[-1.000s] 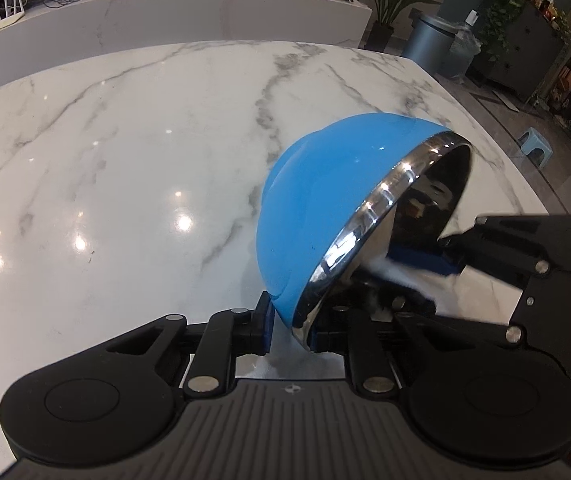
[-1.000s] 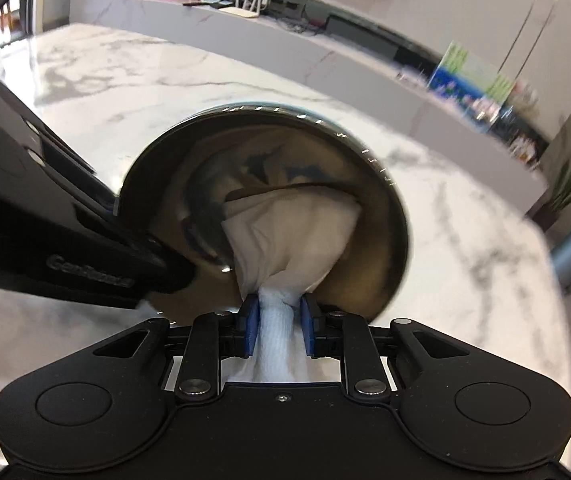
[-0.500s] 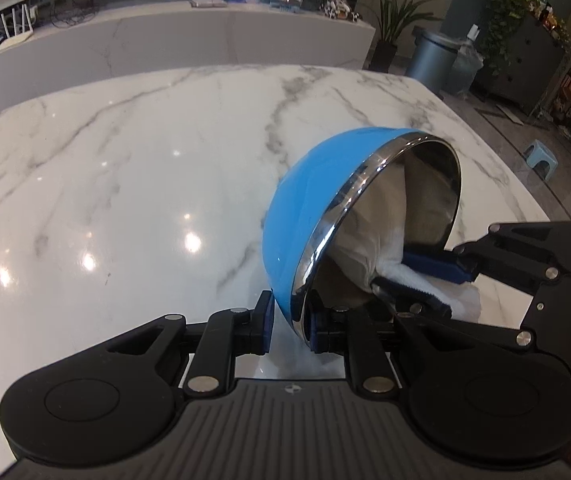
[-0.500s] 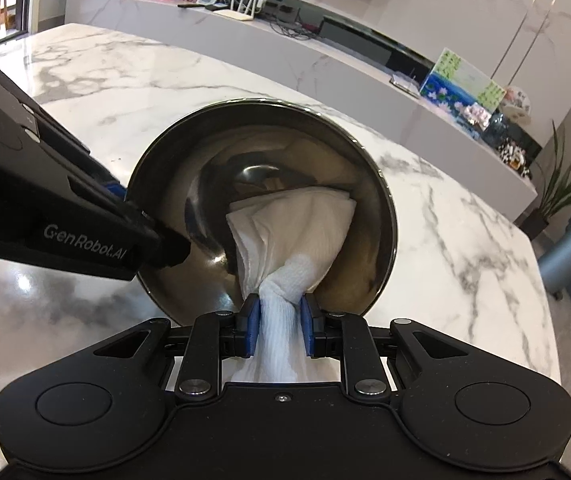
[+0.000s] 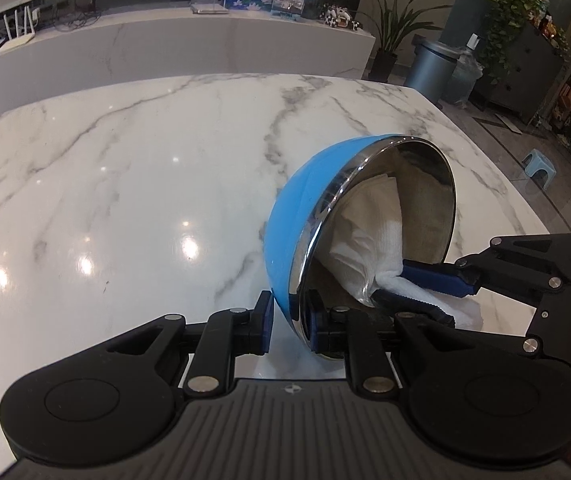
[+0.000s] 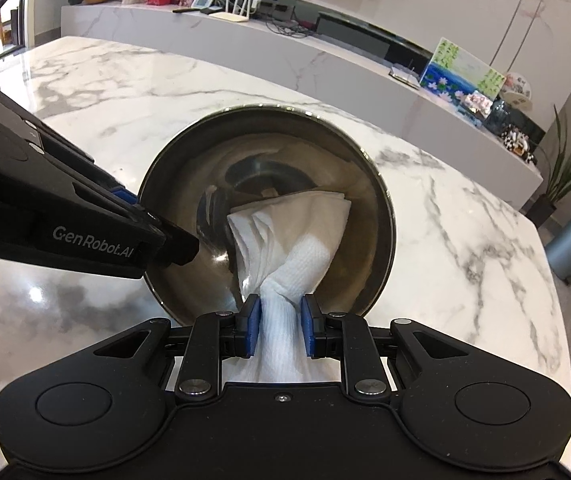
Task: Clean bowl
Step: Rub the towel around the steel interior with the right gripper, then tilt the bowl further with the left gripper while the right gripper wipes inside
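Left wrist view: we see the bowl (image 5: 309, 216) tipped on its side above the bench (image 5: 125, 184), blue outside, shiny metal inside, its mouth turned to the right. Our left tongs (image 5: 289, 322) are clenched on its lower rim, one blue pad on the blue outer wall and the other inside the metal wall. A white paper towel (image 5: 369, 236) lies pressed against the inner wall, its bunched end trailing out over the rim to the right tongs (image 5: 417, 288), which come in from the right and pinch it.

From the right wrist view we look straight into the bowl (image 6: 269, 152). The towel (image 6: 297, 232) fans out flat over the lower right part of the inside and narrows to a twisted neck between the blue pads of the right tongs (image 6: 279, 330), which are clenched on it just below the near rim. The left tongs (image 6: 141, 220) reach in from the left and grip the rim at its left edge. The bench (image 6: 465, 240) is white marble with grey veins, glossy, with lamp glints on it. Behind it runs a long low counter (image 6: 325, 60) with a router (image 6: 237, 8) and small items; a plant (image 5: 397, 28) and a grey bin (image 5: 433, 66) stand beyond the bench corner.
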A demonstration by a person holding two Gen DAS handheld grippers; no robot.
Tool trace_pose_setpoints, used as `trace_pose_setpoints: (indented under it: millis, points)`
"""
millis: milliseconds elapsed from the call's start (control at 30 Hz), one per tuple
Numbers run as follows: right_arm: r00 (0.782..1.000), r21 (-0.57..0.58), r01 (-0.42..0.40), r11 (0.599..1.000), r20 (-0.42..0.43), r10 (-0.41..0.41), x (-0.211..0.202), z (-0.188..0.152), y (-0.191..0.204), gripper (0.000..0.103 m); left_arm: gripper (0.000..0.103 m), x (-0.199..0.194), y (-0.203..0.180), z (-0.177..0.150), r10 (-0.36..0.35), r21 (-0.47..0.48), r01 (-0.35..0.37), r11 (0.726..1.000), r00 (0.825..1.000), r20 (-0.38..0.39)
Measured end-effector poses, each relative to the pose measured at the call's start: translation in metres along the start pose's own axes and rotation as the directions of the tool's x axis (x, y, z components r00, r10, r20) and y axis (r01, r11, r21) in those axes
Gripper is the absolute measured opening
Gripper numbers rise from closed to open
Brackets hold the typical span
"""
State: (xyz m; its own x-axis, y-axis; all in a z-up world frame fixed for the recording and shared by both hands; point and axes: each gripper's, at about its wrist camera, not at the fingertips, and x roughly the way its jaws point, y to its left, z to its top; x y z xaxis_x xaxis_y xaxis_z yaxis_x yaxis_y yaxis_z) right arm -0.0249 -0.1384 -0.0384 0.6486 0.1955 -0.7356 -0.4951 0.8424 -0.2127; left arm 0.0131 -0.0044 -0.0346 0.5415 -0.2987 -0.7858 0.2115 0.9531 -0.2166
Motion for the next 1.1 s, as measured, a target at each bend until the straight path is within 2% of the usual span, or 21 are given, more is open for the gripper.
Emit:
trace_pose_setpoints:
  millis: [133, 267, 467, 567, 767, 1000, 1100]
  points:
    - [1.000, 0.022, -0.002, 1.000, 0.023, 0.002, -0.006, 0.003, -0.009, 0.018, 0.015, -0.002, 0.005, 0.003, -0.011, -0.038, 0.009, 0.999, 0.999, -0.051]
    - [0.999, 0.034, -0.018, 0.999, 0.045, 0.016, -0.013, 0.006, -0.012, 0.018, 0.015, 0.001, 0.010, 0.002, -0.037, -0.061, 0.029, 0.998, 0.990, -0.134]
    - [0.996, 0.033, -0.053, 0.998, 0.077, 0.050, -0.018, 0.013, -0.012, 0.018, 0.017, 0.004, 0.023, 0.000, -0.118, -0.143, 0.090, 0.986, 0.971, -0.206]
    - [0.996, 0.049, -0.069, 0.996, 0.062, 0.066, -0.012, 0.015, -0.013, 0.018, 0.017, 0.006, 0.027, 0.000, -0.150, -0.176, 0.112, 0.978, 0.964, -0.221]
    - [0.996, 0.075, -0.092, 0.993, 0.015, 0.091, 0.002, 0.018, -0.010, 0.018, 0.018, 0.011, 0.026, -0.002, -0.189, -0.184, 0.146, 0.972, 0.950, -0.248]
    - [0.994, 0.087, -0.113, 0.990, 0.001, 0.113, 0.009, 0.019, -0.005, 0.018, 0.019, 0.009, 0.029, -0.003, -0.188, -0.190, 0.144, 0.971, 0.953, -0.240]
    - [0.993, 0.092, -0.114, 0.989, -0.011, 0.116, 0.014, 0.021, -0.003, 0.018, 0.020, 0.003, 0.031, -0.002, -0.174, -0.191, 0.136, 0.972, 0.964, -0.199]
